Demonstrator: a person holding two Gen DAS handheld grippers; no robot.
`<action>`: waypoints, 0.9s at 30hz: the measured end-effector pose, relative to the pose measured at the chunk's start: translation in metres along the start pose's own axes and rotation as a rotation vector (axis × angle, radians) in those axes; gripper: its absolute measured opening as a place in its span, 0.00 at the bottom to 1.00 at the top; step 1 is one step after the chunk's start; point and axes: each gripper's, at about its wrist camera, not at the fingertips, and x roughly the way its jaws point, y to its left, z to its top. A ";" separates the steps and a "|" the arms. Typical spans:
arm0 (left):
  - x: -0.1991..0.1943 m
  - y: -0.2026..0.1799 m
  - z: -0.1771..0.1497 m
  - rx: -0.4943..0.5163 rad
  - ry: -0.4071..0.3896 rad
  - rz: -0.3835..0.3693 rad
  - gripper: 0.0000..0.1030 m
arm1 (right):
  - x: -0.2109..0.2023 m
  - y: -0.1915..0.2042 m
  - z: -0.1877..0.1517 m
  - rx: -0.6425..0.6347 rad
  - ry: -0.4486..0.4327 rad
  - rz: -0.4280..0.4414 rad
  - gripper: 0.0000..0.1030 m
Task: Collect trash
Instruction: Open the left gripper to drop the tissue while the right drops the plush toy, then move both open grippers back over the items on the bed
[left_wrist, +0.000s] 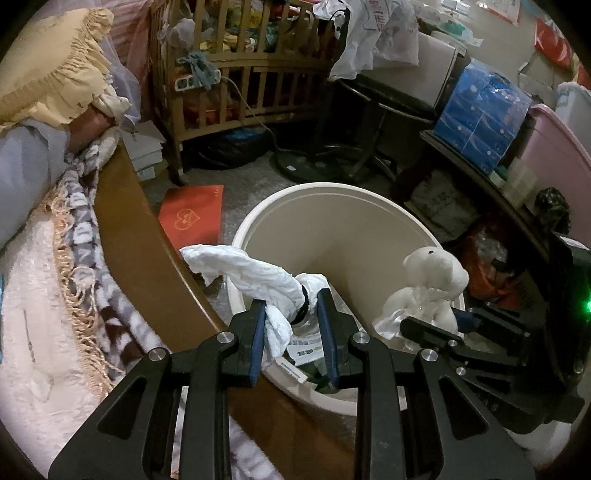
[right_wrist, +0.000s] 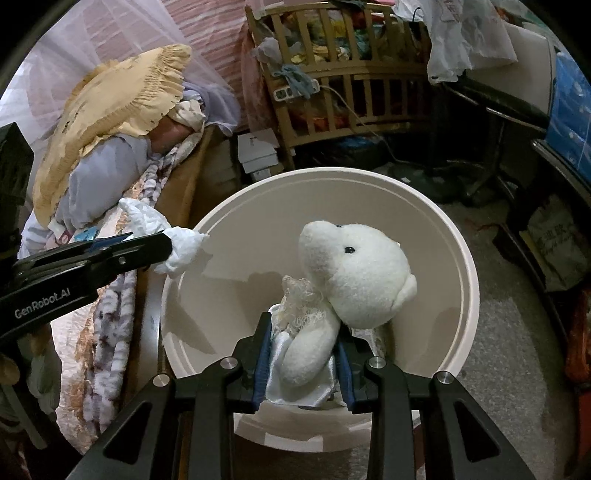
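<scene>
White crumpled paper (left_wrist: 258, 280), twisted into a long wad with a black band around one end, sits clamped between the blue pads of the left gripper (left_wrist: 293, 325). It hangs over the near-left rim of the beige trash bin (left_wrist: 332, 206); its free end reaches out over the bed's brown wooden side rail (left_wrist: 147, 229). From the right wrist view the same paper (right_wrist: 173, 247) pokes out past the left gripper (right_wrist: 168, 249) at the bin's left rim (right_wrist: 369, 177).

The right gripper (right_wrist: 304, 363) is clenched on a white plush toy (right_wrist: 354, 273), gripping its body and shiny white dress while the head with a black eye leans up and to the right, above the bin's opening. In the left wrist view this toy (left_wrist: 432, 280) is held over the bin's right rim by the right gripper (left_wrist: 436, 325). Down inside the bin, printed packaging and dark scraps lie at the bottom.

The bin stands on a speckled grey floor (right_wrist: 498, 325), just beside the bed. On the bed lie a fringed brown-and-white blanket (left_wrist: 85, 266) and a yellow frilled pillow (left_wrist: 55, 70). A red mat (left_wrist: 192, 218) lies on the floor beyond the bin. Farther back stands a wooden crib (left_wrist: 240, 74) filled with clothes, and to the right a blue package (left_wrist: 484, 114) sits on a dark shelf.
</scene>
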 end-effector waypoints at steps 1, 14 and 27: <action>0.001 0.000 0.001 0.001 0.000 -0.004 0.24 | 0.001 0.000 0.000 0.000 0.001 -0.002 0.29; 0.002 0.003 0.001 -0.030 -0.004 -0.054 0.54 | 0.009 0.000 -0.003 0.007 0.008 -0.031 0.46; -0.049 0.049 -0.022 -0.039 -0.061 0.058 0.54 | -0.004 0.035 0.000 -0.008 -0.021 0.045 0.46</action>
